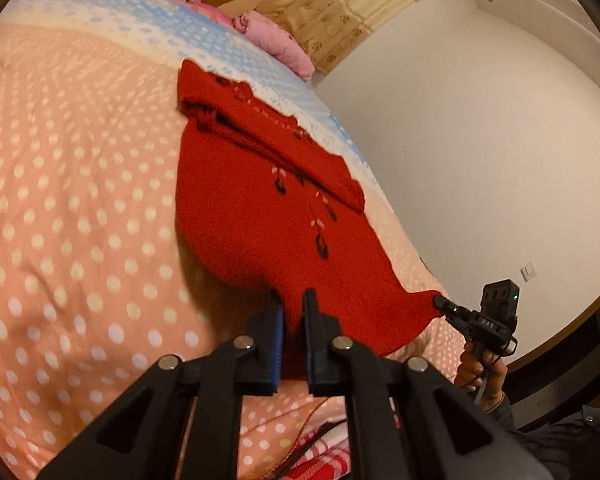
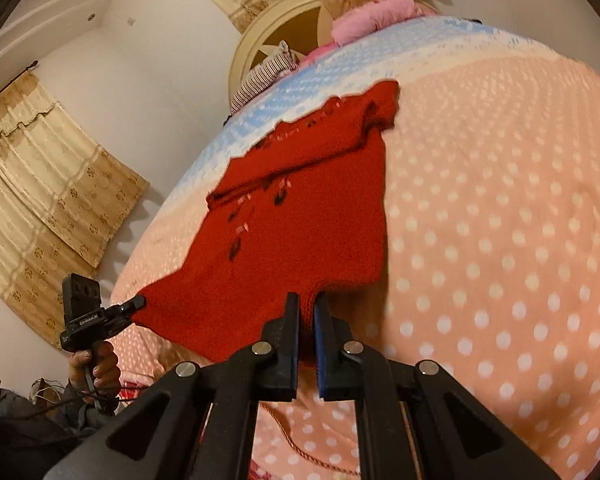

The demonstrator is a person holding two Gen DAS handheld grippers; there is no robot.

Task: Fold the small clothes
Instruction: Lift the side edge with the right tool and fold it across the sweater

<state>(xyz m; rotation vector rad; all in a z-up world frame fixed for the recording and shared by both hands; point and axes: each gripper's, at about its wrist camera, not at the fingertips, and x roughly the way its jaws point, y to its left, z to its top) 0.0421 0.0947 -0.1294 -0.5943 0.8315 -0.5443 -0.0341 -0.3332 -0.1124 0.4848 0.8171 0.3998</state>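
Grippers are each pinching a near corner of the red knitted sweater (image 1: 260, 200): the left gripper (image 1: 293, 304) is clamped on the hem at one end, and the right gripper (image 2: 307, 306) is clamped on the other end, with red knit showing between the blue pads of each. The near edge is lifting off the polka-dot bedspread (image 1: 60, 200) while the far part, with the collar and folded sleeves, is lying flat across the peach and blue bands. This is looking like the bottom-to-top fold, just starting. To do it well, both hands should be rising level, keeping the hem taut between them so it is not sagging in the middle, then carrying it forward over the embroidered front toward the collar. Pulling toward the body is the risk, since the whole garment could be sliding along the bedspread. Lowering the hem squarely on the shoulders before letting go should be giving an even fold
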